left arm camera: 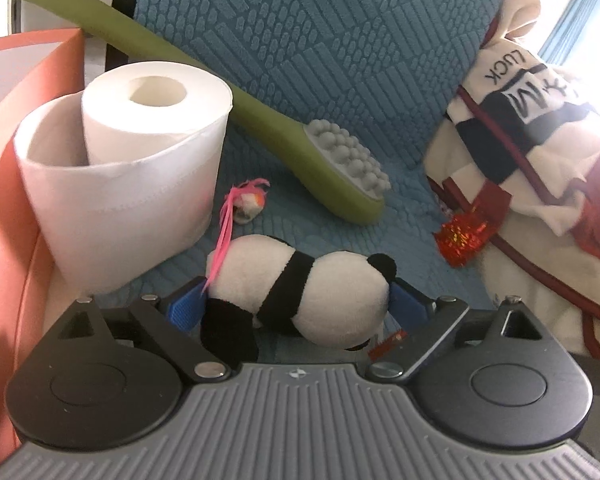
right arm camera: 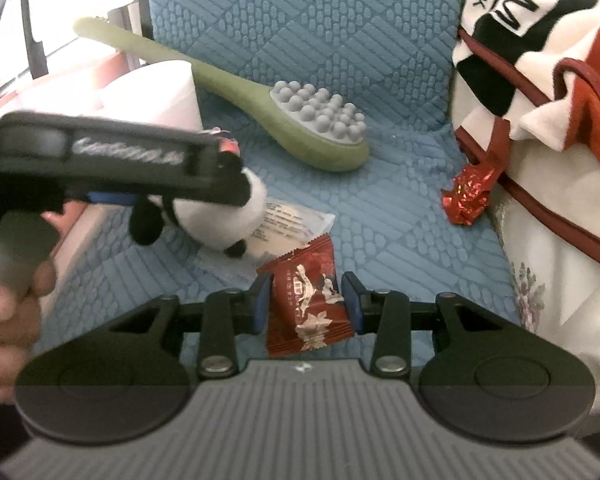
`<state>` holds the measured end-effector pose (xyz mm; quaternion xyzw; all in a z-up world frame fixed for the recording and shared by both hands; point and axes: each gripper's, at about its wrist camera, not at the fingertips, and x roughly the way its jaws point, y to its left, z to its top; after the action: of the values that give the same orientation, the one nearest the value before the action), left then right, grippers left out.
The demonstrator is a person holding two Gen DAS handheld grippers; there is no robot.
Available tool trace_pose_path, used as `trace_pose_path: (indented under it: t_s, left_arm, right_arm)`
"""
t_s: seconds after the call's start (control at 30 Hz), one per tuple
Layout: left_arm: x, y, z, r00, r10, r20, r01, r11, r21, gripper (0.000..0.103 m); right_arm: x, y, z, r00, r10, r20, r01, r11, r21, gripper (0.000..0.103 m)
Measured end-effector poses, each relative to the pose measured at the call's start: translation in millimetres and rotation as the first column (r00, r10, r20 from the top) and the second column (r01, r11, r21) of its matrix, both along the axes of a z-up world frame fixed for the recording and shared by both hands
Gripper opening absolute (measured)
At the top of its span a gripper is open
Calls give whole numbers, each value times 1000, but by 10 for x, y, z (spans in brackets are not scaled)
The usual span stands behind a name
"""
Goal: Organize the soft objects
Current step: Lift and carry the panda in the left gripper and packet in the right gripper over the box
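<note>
Panda plush [left arm camera: 300, 296] crosswise in clamped L gripper [left arm camera: 296, 312], head rightward; R gripper [right arm camera: 307, 306] pinching red sachet [right arm camera: 308, 304].

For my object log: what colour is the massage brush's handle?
Olive green handle, with grey nubs; clearest in the left wrist view.

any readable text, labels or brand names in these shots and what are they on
"LUCK": on the white, black and red cloth, seen upside down.
Large black letters beside it on the same cloth: cut off, not readable.
Red snack packet in the right gripper: print too small to read.
White packet under the panda toy: print blurred.
Left gripper body lettering: blurred.
</note>
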<state>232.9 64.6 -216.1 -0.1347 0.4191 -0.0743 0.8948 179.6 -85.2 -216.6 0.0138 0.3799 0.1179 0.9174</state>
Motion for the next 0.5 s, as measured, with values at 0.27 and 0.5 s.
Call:
trace_pose_path:
  t_s: [0.27,0.5]
  left_arm:
    - [-332,89,124,999,41,-7,-41,999,-25,96]
    - [-547,164,208,998,63,-17,-63,998,-20,96]
  right_arm:
    - [-93,-45,26,1000,-20,-21,21,999,29,42]
    - [-191,-74,80,999,-35,-26,36,998,60,42]
